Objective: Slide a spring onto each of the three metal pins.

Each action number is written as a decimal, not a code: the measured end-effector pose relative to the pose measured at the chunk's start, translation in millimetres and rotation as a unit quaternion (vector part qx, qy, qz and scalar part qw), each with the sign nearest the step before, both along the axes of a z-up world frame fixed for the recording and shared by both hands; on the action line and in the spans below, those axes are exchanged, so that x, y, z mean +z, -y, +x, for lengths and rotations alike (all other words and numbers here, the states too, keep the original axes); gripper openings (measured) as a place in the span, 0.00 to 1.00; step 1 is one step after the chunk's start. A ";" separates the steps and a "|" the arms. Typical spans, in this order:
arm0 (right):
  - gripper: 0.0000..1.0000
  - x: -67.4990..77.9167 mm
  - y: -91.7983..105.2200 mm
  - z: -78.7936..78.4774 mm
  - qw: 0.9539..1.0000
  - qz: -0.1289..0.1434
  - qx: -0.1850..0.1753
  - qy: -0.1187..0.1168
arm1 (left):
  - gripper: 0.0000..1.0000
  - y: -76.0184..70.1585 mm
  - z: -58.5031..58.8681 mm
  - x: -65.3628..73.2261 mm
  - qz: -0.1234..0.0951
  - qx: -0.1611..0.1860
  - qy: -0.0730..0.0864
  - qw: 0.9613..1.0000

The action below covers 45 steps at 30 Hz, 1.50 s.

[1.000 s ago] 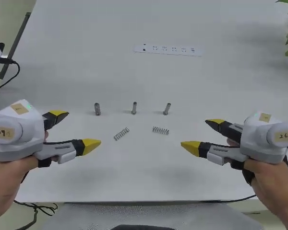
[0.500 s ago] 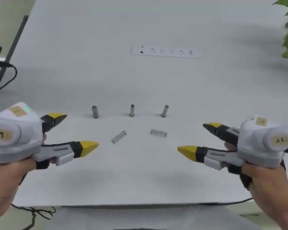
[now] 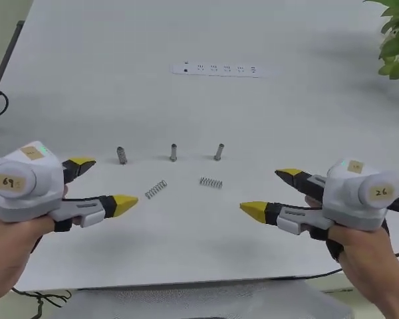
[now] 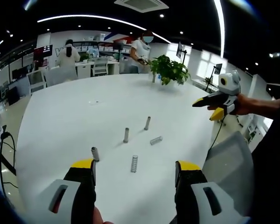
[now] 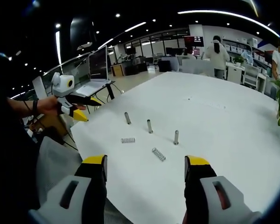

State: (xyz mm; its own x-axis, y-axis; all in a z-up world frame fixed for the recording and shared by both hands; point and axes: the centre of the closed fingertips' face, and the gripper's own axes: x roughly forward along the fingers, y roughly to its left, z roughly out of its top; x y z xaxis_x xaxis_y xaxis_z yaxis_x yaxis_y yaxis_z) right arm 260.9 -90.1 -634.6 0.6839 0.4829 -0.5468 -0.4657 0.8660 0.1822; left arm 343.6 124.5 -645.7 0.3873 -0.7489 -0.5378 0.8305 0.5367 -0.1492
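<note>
L gripper (image 4: 136,164) jaws apart; 3 pins (image 4: 126,135) upright; 2 springs (image 4: 156,140) lying nearby

A round sticker (image 3: 11,183) on the left gripper (image 3: 105,181), left of the pins (image 3: 173,152), reads "69". A second sticker (image 3: 380,193) on the right gripper (image 3: 267,191), right of the pins, reads "26". The small tags (image 3: 32,152) atop both grippers are illegible.

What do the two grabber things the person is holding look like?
Both are chunky white handheld tools. The left tongs and right tongs have black prongs ending in pointy yellow tips. A round sticker reads 69 on the left one and 26 on the right one.
</note>
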 end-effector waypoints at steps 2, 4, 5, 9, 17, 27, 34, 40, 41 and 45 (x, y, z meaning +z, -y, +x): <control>0.67 0.3 0.6 -0.6 1.000 -0.001 0.000 0.000 | 0.65 3.9 1.2 -2.6 0.003 -0.005 0.000 1.000; 0.67 1.4 1.2 -1.0 1.000 -0.001 -0.001 0.000 | 0.65 7.8 2.3 -5.3 0.002 -0.008 -0.002 1.000; 0.67 1.8 1.5 -1.1 1.000 -0.001 -0.002 0.001 | 0.65 9.3 2.6 -6.6 0.002 -0.010 -0.003 1.000; 0.67 1.7 2.7 -1.4 1.000 -0.002 0.000 -0.001 | 0.64 16.4 2.8 -14.2 0.004 -0.018 -0.010 1.000; 0.69 1.3 0.3 -3.1 1.000 -0.006 0.006 -0.005 | 0.64 27.1 2.9 -33.3 0.005 -0.026 -0.028 0.999; 0.71 0.0 -0.6 -6.1 1.000 -0.008 0.013 -0.012 | 0.63 39.0 6.1 -54.8 0.012 -0.039 -0.045 0.998; 0.71 -0.5 0.3 -8.1 1.000 -0.009 0.013 -0.016 | 0.62 48.6 7.8 -70.5 0.017 -0.046 -0.058 0.997; 0.71 -3.4 1.3 -10.5 1.000 -0.011 0.013 -0.020 | 0.61 53.7 8.1 -83.3 0.020 -0.046 -0.071 0.996; 0.71 -3.5 1.6 -10.7 1.000 -0.012 0.013 -0.020 | 0.61 54.3 7.7 -86.2 0.021 -0.046 -0.073 0.996; 0.71 -3.3 2.3 -11.4 1.000 -0.011 0.012 -0.021 | 0.60 54.7 5.5 -98.9 0.028 -0.044 -0.083 0.995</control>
State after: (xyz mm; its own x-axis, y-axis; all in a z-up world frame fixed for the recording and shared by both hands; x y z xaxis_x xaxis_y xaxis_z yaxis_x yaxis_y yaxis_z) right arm 249.4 -92.4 -637.8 0.6487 0.4867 -0.5851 -0.4790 0.8585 0.1831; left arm 349.1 69.8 -744.6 0.2228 -0.7435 -0.6305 0.8413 0.4734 -0.2609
